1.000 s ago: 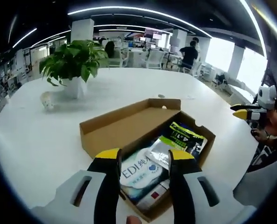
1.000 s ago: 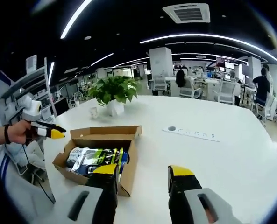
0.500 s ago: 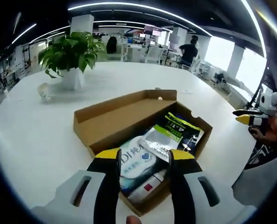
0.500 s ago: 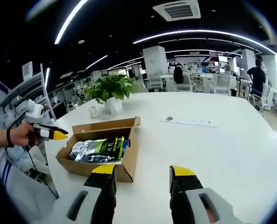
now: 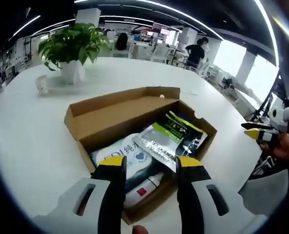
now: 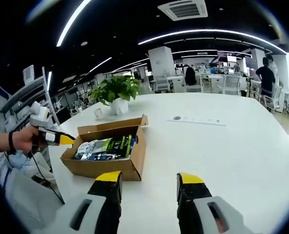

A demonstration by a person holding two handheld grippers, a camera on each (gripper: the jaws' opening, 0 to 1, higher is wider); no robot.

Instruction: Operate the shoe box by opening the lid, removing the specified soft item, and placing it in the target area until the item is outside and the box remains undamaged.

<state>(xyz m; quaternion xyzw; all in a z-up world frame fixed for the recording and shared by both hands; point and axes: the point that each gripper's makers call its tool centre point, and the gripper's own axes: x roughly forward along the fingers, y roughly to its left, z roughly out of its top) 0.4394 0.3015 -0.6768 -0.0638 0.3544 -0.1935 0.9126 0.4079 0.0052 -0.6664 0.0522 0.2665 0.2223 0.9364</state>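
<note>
The brown shoe box (image 5: 107,117) lies open on the white table (image 5: 27,141), its lid flap folded back to the far side. Inside lie a white and blue soft pack (image 5: 127,158), a silver and green pouch (image 5: 171,136) and a small white bottle (image 5: 142,187). My left gripper (image 5: 149,163) hovers open just above the box's near end, over the soft pack. In the right gripper view the box (image 6: 107,153) sits left of centre. My right gripper (image 6: 149,178) is open over bare table, right of the box. The left gripper (image 6: 56,139) shows at the box's left end.
A potted plant (image 5: 68,46) and a small white cup (image 5: 41,85) stand beyond the box. A white power strip (image 6: 198,121) lies further out on the table. Desks, chairs and people fill the office behind. The right gripper (image 5: 261,132) shows at the right edge.
The left gripper has come closer over the box, so its contents look larger. The right gripper view has shifted a little, with the box nearer its jaws.
</note>
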